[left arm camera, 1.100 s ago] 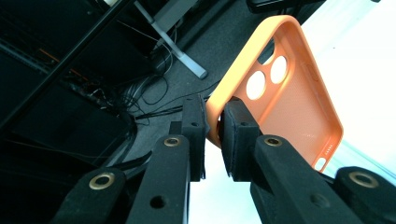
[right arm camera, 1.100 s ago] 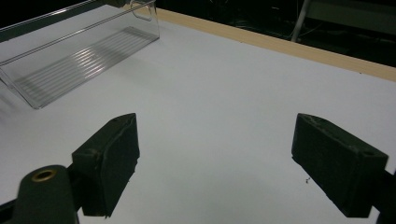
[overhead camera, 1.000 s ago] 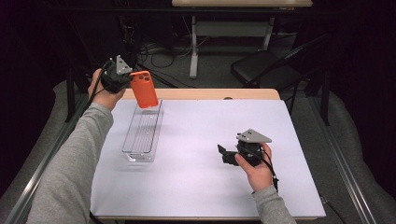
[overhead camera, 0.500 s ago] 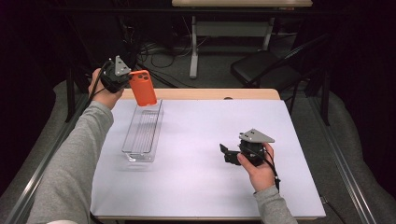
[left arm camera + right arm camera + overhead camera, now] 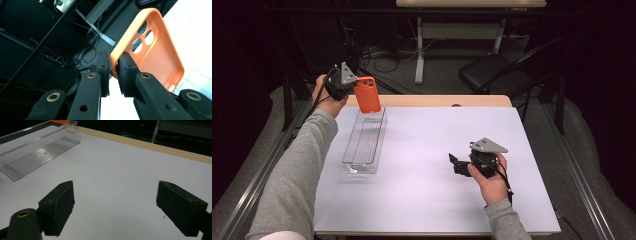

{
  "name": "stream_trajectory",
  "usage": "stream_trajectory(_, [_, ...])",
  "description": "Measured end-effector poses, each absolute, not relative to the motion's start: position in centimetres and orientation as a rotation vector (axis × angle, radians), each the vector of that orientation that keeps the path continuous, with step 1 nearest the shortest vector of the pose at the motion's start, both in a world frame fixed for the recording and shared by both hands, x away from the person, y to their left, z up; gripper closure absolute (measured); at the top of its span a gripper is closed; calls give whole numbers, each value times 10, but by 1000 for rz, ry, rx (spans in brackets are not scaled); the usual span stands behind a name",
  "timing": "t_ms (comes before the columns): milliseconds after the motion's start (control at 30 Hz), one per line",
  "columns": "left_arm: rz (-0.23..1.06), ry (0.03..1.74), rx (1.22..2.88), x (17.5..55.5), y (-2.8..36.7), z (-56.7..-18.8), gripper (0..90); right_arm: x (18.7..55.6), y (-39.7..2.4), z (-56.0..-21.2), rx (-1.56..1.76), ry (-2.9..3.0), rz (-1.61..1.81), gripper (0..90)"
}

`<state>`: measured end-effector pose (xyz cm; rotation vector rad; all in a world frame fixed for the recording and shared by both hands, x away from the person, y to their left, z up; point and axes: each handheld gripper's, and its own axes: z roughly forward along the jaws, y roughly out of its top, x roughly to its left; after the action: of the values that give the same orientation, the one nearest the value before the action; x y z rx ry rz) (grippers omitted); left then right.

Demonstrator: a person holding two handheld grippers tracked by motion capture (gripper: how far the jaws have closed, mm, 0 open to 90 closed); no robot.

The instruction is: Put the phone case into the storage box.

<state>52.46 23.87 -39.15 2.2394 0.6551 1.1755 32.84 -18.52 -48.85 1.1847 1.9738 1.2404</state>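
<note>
So the left gripper [image 5: 346, 86] has its jaws clamped on the long edge of an orange soft-plastic phone case with round camera cutouts [image 5: 367, 95], holding it up in the air just over the far end of the long clear plastic tray [image 5: 363, 145] that sits on the white table top [image 5: 432, 150]. In the left gripper view you can see the pads pinching the thin side wall of the case [image 5: 152, 52], one pad inside the shell and one outside, with the hollow side facing the camera. My guess is this thing weighs next to nothing and flexes easily — it's an empty shell, so that rim will bend if squeezed hard, and the smooth skin could slip a bit in the pads. Gripping the side rim near the middle looks like the sane spot; grabbing a corner would probably let it swing. It's not fragile, so dropping it into the tray should be harmless — though it may bounce or land tilted against a wall. The right gripper [image 5: 458, 164] rests low over the table, well apart from the tray, jaws spread wide with nothing between them.
</note>
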Motion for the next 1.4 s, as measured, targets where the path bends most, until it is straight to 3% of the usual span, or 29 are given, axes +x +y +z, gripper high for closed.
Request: stream_trajectory(1400, [1201,612,2334,540,218,-445,805,326,-194,-493,1201,1974,1221,147])
